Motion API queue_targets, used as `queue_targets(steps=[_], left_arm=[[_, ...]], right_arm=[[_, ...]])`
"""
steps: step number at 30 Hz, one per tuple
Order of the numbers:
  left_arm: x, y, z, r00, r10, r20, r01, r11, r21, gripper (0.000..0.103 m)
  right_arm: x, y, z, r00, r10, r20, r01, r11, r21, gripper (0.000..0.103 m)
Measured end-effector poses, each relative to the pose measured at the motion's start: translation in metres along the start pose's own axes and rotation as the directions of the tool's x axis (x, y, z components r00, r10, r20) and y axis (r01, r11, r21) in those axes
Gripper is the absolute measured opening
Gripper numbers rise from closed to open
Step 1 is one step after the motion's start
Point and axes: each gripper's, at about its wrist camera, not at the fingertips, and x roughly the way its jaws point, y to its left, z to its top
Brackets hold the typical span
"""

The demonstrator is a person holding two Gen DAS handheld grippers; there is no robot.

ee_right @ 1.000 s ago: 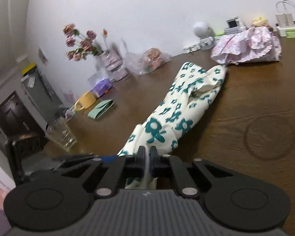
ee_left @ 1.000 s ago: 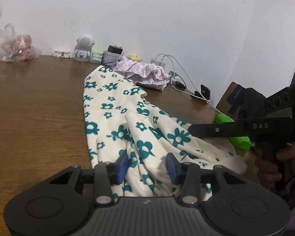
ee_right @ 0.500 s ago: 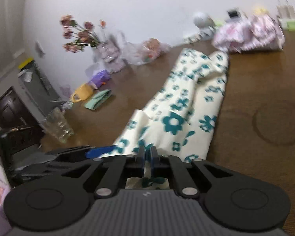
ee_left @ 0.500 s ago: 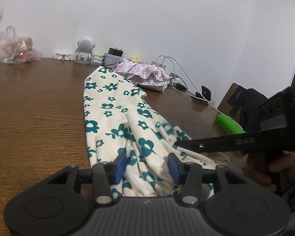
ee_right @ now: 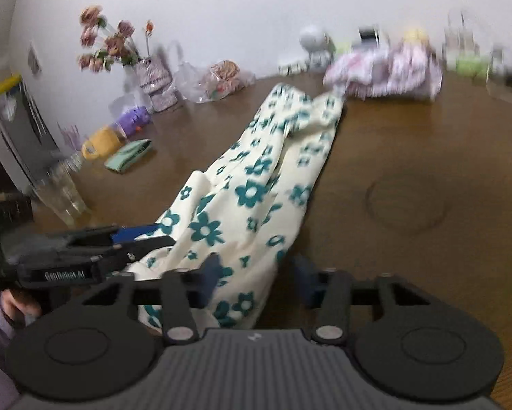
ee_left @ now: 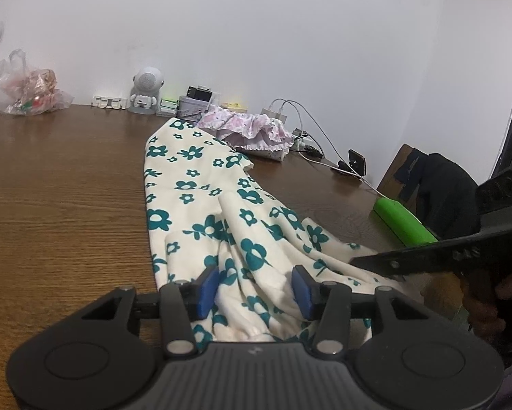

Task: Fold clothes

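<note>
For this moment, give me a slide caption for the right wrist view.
Right gripper opening over the floral garment stretched along the wooden table, left gripper alongside.

Garment (ee_left: 201, 184) on table (ee_left: 57, 188)

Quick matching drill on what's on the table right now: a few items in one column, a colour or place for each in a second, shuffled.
Items:
1. floral garment
2. ruffled garment
3. mug
4. plastic bag

Descriptions:
A. yellow
B. pink, bunched near the wall
C. cream with teal flowers, stretched along the table
D. clear, far left corner in the left wrist view

Pairs: 1-C, 2-B, 3-A, 4-D
</note>
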Motion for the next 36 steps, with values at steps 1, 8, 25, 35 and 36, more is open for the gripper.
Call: queue_targets(steps=[1, 8, 25, 35, 36], left_arm=[[0.000, 0.000, 0.000, 1.000, -0.002, -0.001, 0.002, 1.000, -0.001, 0.045], [0.002, 0.000, -0.001, 1.000, -0.007, 0.006, 0.007, 1.000, 0.006, 0.046], [0.003, -0.004, -0.002, 1.000, 0.006, 0.009, -0.007, 1.000, 0.025, 0.047], [-0.043, 0.007, 0.004, 0.998, -0.008, 0.058, 0.002, 0.995, 0.105, 0.079], [-0.054, 0.011, 0.002, 0.997, -0.016, 0.073, 0.006, 0.992, 0.126, 0.086]], right_arm=[[0.000, 0.000, 0.000, 1.000, 0.026, 0.015, -0.026, 1.000, 0.017, 0.008], [0.009, 0.007, 0.008, 0.985, 0.169, 0.040, -0.170, 0.985, 0.006, 0.004], [0.021, 0.004, 0.006, 0.996, -0.062, 0.058, 0.066, 0.996, -0.060, 0.003], [-0.021, 0.012, 0.006, 0.994, -0.002, 0.106, 0.026, 0.974, -0.226, 0.046], [-0.030, 0.015, 0.005, 0.994, 0.028, 0.101, 0.000, 0.965, -0.262, 0.049]])
